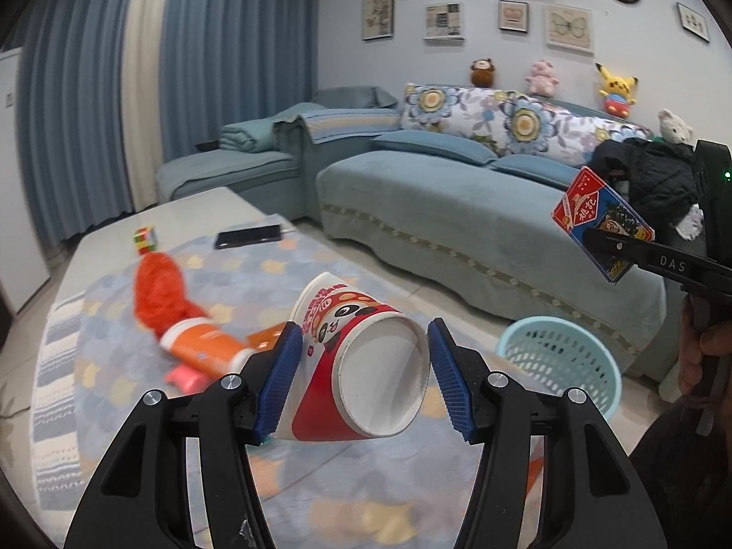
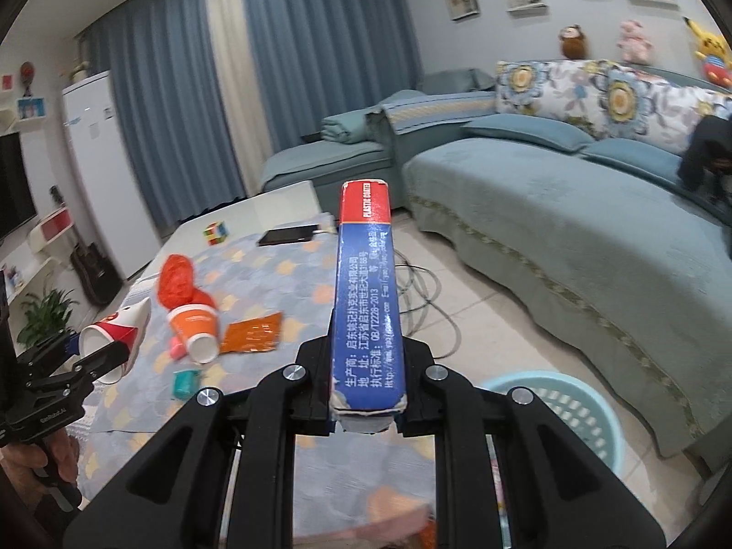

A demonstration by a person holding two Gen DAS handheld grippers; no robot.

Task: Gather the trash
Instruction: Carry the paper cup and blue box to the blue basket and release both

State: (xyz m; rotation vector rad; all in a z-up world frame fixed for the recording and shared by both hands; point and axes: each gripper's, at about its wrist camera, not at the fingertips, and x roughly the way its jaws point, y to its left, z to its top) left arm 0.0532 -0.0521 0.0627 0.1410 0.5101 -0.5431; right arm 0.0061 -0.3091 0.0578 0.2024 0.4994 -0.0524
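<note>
My left gripper (image 1: 366,373) is shut on a red-and-white paper cup (image 1: 366,352) with a panda print, held on its side above the table with its mouth towards the camera. The right wrist view shows the same gripper (image 2: 107,357) and cup (image 2: 119,331) at the far left. My right gripper (image 2: 368,366) is shut on a blue-and-red card box (image 2: 368,297) that sticks out forwards and hides the fingertips. That gripper (image 1: 604,240) and box (image 1: 599,215) also show up at the right edge of the left wrist view. A light blue basket (image 1: 562,361) (image 2: 558,407) stands on the floor by the sofa.
On the patterned tablecloth (image 1: 320,480) lie an orange cup (image 2: 194,325), a red plastic bag (image 2: 176,279), an orange wrapper (image 2: 251,334), a small teal item (image 2: 185,384), a puzzle cube (image 2: 216,232) and a phone (image 2: 288,235). Cables (image 2: 421,293) trail between table and sofa (image 2: 572,228).
</note>
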